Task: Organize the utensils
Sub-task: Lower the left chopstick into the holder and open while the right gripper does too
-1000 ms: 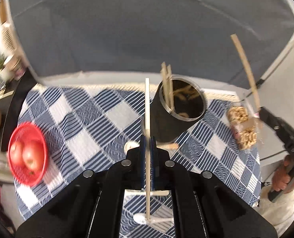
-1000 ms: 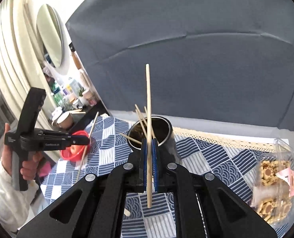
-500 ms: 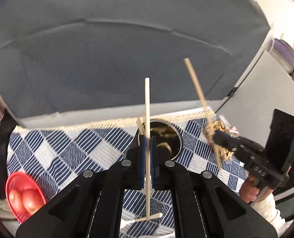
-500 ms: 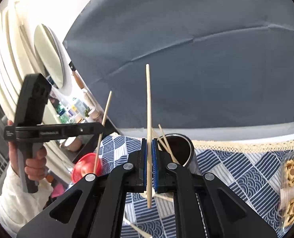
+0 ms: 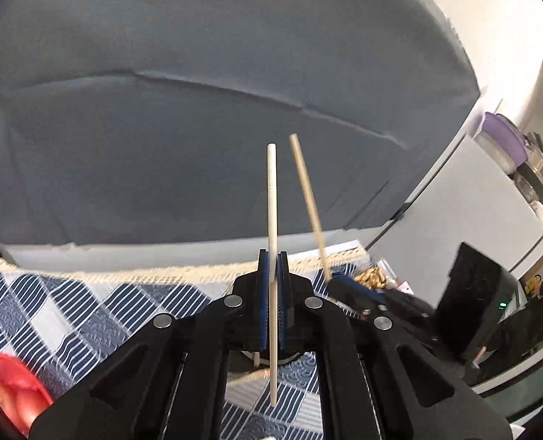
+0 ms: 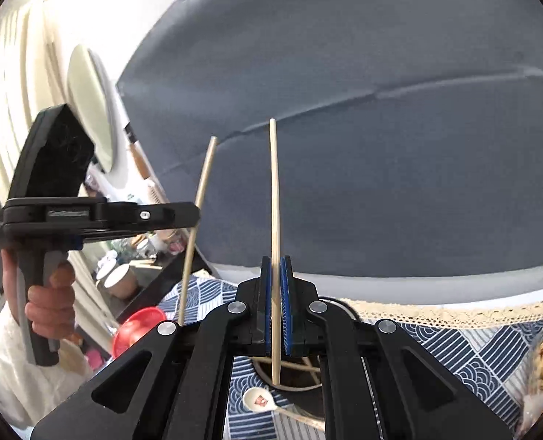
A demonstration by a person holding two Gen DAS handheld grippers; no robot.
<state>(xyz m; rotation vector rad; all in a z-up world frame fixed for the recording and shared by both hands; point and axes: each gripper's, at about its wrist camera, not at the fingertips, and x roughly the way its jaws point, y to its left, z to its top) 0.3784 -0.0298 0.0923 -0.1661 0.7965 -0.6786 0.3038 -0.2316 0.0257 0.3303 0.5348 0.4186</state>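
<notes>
No label reads clearly; the print on the left gripper's [image 6: 194, 216] body is too small. Both tools are raised and clamped tight, the left on a pale chopstick [image 5: 271, 256], the right gripper [image 6: 276, 315] on a tan chopstick [image 6: 274, 220], both near twelve o'clock. Since a second ago both have closed in over the dark cup [image 6: 293, 377], now largely hidden at six o'clock on the checked cloth [image 5: 88, 315].

Both black two-finger grippers, left gripper [image 5: 271, 293] and right gripper [image 6: 276, 293], are clamped tight, fingers raised side by side, each held in a hand [image 6: 50, 311].
</notes>
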